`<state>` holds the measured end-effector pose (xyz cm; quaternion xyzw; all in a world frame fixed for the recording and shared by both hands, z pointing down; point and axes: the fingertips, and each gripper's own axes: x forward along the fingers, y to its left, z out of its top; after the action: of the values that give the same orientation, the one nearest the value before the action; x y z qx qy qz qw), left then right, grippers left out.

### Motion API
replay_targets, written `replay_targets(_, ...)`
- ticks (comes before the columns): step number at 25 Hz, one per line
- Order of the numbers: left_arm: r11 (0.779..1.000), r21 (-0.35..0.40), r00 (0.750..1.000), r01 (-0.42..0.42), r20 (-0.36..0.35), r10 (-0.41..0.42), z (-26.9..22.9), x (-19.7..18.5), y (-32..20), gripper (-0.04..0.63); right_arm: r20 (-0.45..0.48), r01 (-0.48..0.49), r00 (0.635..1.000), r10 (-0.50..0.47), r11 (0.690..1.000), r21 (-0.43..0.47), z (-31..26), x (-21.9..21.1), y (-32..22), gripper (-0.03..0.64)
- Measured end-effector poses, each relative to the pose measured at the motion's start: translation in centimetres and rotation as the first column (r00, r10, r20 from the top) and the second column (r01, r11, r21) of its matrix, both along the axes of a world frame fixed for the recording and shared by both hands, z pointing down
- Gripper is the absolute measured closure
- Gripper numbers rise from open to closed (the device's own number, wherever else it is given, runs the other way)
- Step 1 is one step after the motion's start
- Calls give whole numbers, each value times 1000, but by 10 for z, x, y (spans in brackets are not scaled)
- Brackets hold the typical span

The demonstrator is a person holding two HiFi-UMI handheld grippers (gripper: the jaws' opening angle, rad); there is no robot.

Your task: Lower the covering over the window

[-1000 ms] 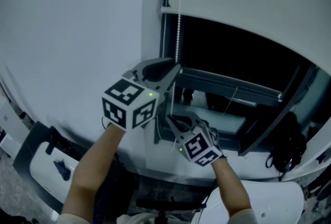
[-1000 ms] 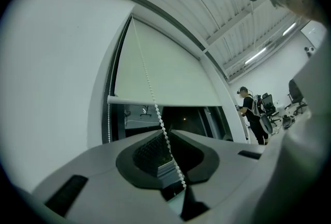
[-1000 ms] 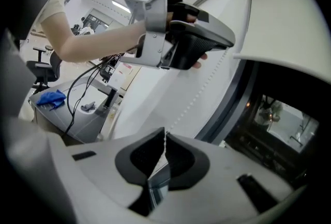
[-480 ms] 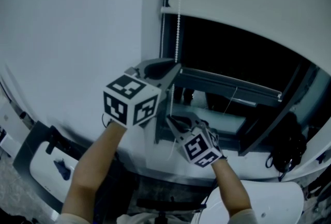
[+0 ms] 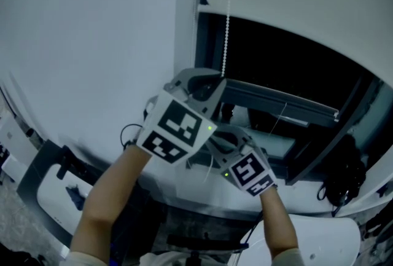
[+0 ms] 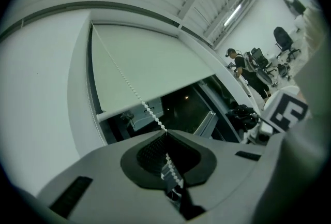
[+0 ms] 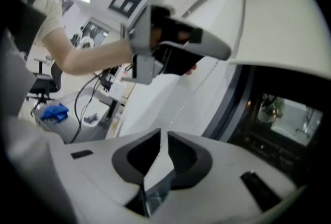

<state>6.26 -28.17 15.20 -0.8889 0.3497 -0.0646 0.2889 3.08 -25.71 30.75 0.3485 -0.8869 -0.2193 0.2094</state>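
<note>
The chain (image 6: 132,88) comes down across the blind (image 6: 150,62) and straight into your left gripper (image 6: 166,134). Its fingers (image 6: 147,153) are clenched on the chain, and a few beads show between the pads behind the tips. In the head view that gripper sits at the window's (image 5: 288,68) left edge, at the lower end of the visible chain. Your right gripper (image 7: 161,136) is just below and beside it. Its fingers have just been opening and now stand a narrow gap apart, released. In the right gripper view a faint dotted line of beads leads down the white wall (image 5: 92,43) toward that gap. Only white shows inside the gap, so you cannot tell whether the chain passes through it.

In the head view your left gripper's cube (image 5: 175,129) covers most of the right fingers and hides any chain below the left grip. The chain's top is cut off by the frame edge. The pane is too dark to make out much behind it.

The blind is a plain pale sheet drawn partway down, its bottom bar lying against the black pane. The chain is a thin string of small white beads, straight above your grip.
</note>
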Motion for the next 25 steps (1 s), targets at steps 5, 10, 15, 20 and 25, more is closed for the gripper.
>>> replay_targets(5,1000,-28,999,8,51,-7,32,-2,-4,585,353,101,933,-72,993,-65,-62,27,9,535)
replay_targets(10,1000,-22,998,23,63,-21,45,-7,-4,585,521,106,850,-80,994,-20,-115,56,10,535)
replay_targets(15,999,-32,992,27,121,-23,77,-1,-2,586,528,98,843,-100,995,32,-149,50,10,535)
replay_targets(20,994,-102,974,23,226,0,142,8,1,585,511,86,853,-103,995,56,-168,40,5,535)
replay_targets(25,983,-182,964,19,263,30,194,12,7,585,499,83,861,-100,995,55,-172,33,-2,516)
